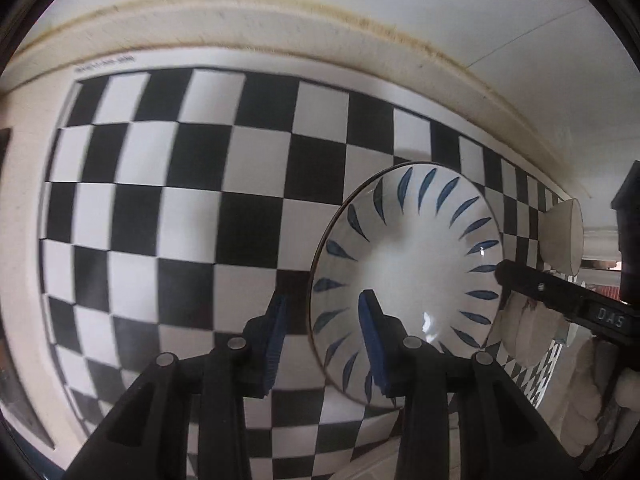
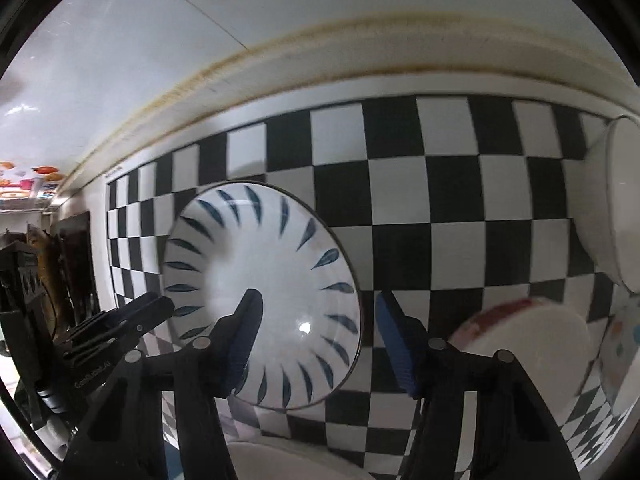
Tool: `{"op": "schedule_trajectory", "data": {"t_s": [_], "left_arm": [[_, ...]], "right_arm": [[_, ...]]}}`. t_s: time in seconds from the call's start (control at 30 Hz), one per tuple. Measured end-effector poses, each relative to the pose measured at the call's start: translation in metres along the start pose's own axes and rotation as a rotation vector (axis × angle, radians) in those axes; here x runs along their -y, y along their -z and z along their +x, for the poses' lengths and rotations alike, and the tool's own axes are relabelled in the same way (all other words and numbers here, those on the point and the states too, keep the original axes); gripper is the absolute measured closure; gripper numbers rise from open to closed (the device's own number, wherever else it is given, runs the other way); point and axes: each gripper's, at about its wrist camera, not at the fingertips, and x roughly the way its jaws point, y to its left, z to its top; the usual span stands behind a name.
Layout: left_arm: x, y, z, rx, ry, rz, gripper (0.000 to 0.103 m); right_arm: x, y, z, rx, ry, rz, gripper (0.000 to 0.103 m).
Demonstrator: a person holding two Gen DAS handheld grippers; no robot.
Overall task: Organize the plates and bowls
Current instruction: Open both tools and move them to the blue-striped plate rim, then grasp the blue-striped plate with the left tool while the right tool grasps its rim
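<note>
You have the leaf-rimmed plate (image 1: 404,280) lying on the checkered mat (image 1: 180,200), which covers the desk (image 1: 24,184) up to the raised ledge (image 1: 280,28) along its far side, with the wall (image 1: 440,0) behind that. Your left gripper (image 1: 326,344) straddles the plate's left rim, one of its fingers (image 1: 370,332) over the plate and the other outside it. Your right gripper (image 2: 320,344) straddles the plate's right rim in the same way. To the right of the plate stands a bowl (image 2: 616,204), with another plate (image 2: 528,340) nearer you.
</note>
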Motion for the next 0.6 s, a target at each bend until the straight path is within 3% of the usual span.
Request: {"op": "schedule_trajectory", "data": {"t_s": [0.13,0.17,0.33,0.6], "left_arm": [[0.005,0.000,0.015,-0.036,0.010,0.034,0.072],[0.007,0.002,0.017,-0.034,0.018,0.040,0.076],[0.012,0.005,0.017,0.003,-0.006,0.064,0.077],[0.019,0.011,-0.001,0.051,-0.036,0.077,0.077]], "right_arm": [[0.003,-0.004,0.016,-0.042,0.022,-0.002,0.058],[0.003,-0.004,0.017,-0.048,0.026,-0.005,0.059],[0.003,-0.002,0.019,-0.051,0.098,-0.028,0.090],[0.003,0.015,0.017,-0.048,0.073,-0.039,0.092]]}}
